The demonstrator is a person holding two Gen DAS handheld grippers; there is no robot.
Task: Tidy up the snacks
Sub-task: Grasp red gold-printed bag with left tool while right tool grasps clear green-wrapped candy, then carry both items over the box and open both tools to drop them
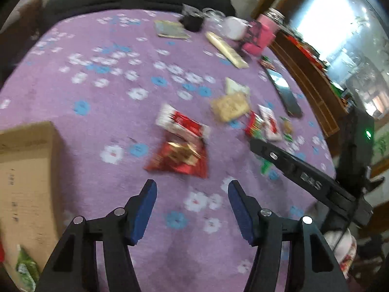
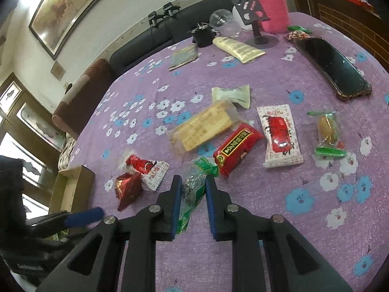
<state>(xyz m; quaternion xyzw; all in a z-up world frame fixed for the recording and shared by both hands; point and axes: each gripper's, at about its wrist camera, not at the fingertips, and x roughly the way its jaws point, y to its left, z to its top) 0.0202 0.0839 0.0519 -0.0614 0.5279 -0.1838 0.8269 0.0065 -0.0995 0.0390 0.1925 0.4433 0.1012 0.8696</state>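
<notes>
Right wrist: one green snack (image 2: 192, 194) clamped; seven snacks loose.

Table cover (image 2: 267, 219): lilac cloth, matt, slightly napped, printed flowers.
Box (image 1: 26, 170) near left: brown cardboard, matt, raw edges.
Red snack packet (image 1: 180, 158): glossy foil, crinkled.
Green snack packet (image 2: 194, 192): clear glossy film, silvery inside.
Biscuit pack (image 2: 204, 126): transparent shiny plastic wrap.
Phone (image 2: 333, 65) far right: smooth, glossy black face.
Pink sleeve (image 2: 272, 7) far: knitted, rough yarn.
Right gripper (image 2: 193, 206): matt black plastic, blue ribbed pads, bright metal pins.
Sofa (image 2: 145, 41) far: dark, smooth upholstery.
</notes>
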